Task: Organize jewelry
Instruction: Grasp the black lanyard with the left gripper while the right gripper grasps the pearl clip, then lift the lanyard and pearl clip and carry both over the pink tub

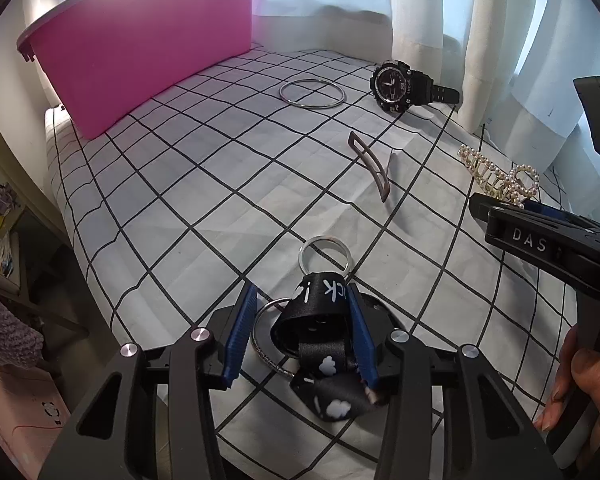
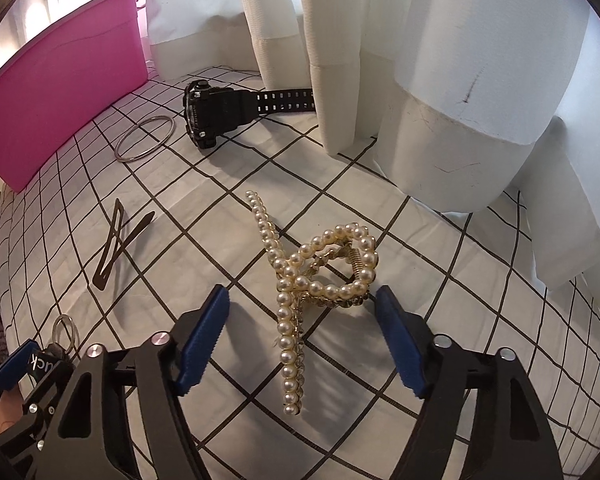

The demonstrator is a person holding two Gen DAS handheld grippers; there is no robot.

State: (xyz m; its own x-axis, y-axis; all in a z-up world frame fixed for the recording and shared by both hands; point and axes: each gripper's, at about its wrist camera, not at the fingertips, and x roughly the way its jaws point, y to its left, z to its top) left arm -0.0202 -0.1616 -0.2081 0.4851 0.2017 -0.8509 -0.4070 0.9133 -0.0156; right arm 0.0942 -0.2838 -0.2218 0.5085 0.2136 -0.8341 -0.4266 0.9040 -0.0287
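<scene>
We are viewing left gripper (image 1: 304, 328) at 6 o'clock in left wrist view: jaws spread partway, flanking black strap keychain (image 1: 320, 312); right pad touching strap, left pad apart. Silver key ring (image 1: 325, 257) lying at strap's 12 o'clock on checked cloth (image 1: 180, 184). Right gripper (image 2: 304, 340): jaws standing wide, gripping nothing, pearl hair claw (image 2: 320, 276) lying between them. Brown hair clip (image 2: 114, 246) at 9 o'clock, bangle (image 2: 146, 138) and black watch (image 2: 216, 114) at 11 o'clock, beside pink bin (image 2: 60, 88).
</scene>
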